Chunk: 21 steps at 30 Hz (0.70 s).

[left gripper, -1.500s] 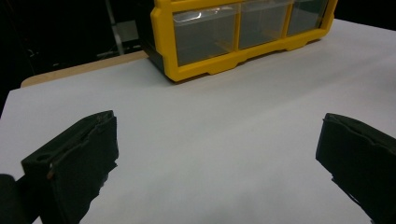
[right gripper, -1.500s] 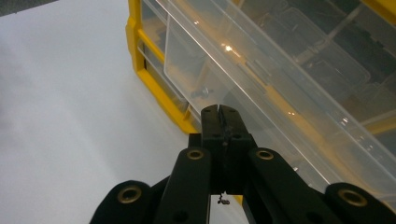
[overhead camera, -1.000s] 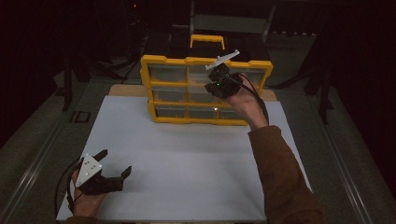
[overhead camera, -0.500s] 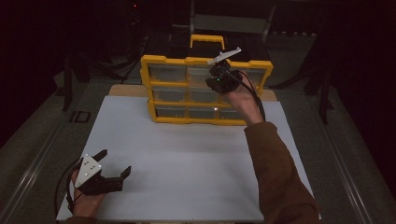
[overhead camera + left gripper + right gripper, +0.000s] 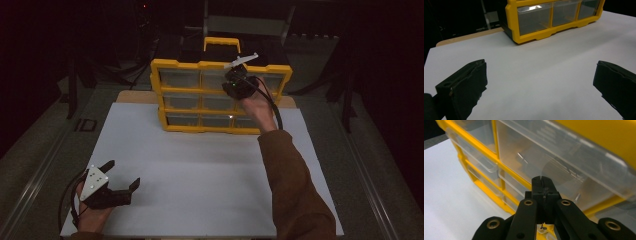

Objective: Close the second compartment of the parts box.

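A yellow drawer organizer with clear drawers stands upright at the back of the white board. My right gripper is raised against its top row, right of centre. In the right gripper view its jaws are pressed together, tips touching the front of a clear drawer; whether they pinch the drawer's lip is unclear. My left gripper rests at the board's near left corner, open, with nothing between its jaws. The organizer's bottom row lies well ahead of it.
The organizer has a yellow carry handle on top. A wooden table edge shows behind the board at the left. Dark surroundings and stands ring the table. The brown-sleeved right forearm crosses the board's right side.
My right gripper has edged slightly up and closer to the top row of drawers. The left gripper has stayed put.
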Tool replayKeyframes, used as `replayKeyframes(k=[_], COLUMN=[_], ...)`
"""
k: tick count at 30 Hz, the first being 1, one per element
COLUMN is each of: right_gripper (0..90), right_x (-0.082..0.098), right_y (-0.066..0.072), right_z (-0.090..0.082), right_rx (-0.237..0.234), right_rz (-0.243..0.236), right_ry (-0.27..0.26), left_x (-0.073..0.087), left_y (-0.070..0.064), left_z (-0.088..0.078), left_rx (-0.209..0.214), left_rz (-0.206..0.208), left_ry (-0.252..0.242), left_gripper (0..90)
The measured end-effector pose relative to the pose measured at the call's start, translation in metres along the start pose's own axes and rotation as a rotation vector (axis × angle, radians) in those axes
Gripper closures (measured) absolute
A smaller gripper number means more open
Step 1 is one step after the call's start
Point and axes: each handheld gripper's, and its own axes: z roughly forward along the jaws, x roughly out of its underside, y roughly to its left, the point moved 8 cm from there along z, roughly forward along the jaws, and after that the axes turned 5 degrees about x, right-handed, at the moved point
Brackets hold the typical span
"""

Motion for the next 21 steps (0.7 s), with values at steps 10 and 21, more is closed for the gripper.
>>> replayKeyframes(k=[10,21], right_gripper=[90.0,89.9], right_x=[0.003,0.009], right_y=[-0.001,0.009], right_z=[0.005,-0.006], right_rx=[0.023,0.0], right_rz=[-0.004,-0.056], right_ry=[-0.007,-0.021], left_x=[0.0,0.0], left_y=[0.0,0.0], left_z=[0.0,0.001], left_rx=[0.001,0.002], left_rz=[0.001,0.001], left_ry=[0.002,0.003], left_gripper=[0.0,0.0])
